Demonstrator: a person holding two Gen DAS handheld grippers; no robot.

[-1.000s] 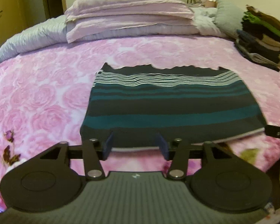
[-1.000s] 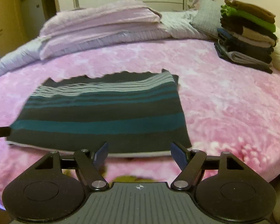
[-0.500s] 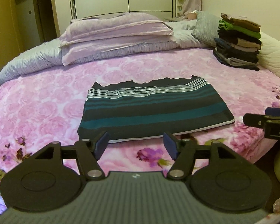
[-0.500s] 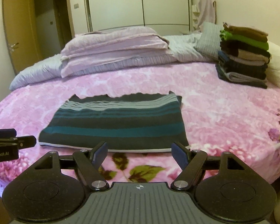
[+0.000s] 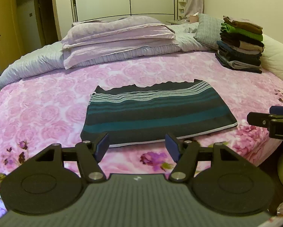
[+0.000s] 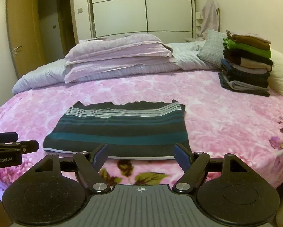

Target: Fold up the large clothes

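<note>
Pink rose-patterned fleece covers the wide bed (image 5: 47, 102), and on it, near the front edge, lies the folded dark knit garment with teal and white stripes (image 5: 156, 111), a flat rectangle with its pale hem turned toward the cameras. Both tools hang above the bed's edge, short of the cloth and not touching it. The left gripper (image 5: 136, 147) has its blue-padded fingers (image 5: 102, 146) spread apart, with only the blanket showing between them. The right gripper (image 6: 140, 154) is likewise spread wide and holds nothing; its pads frame the garment's near hem in the right wrist view without contact. Each tool's black tip shows at the side of the other's view, so they sit side by side.

At the far right of the bed stands a tall stack of folded clothes in brown, green, black, tan and grey (image 6: 247, 64), well apart from the striped piece. Behind it leans a grey checked cushion (image 5: 207, 30). Folded lilac bedding (image 5: 118, 36) is piled across the head of the bed, in front of a white sliding wardrobe (image 6: 141, 9).
</note>
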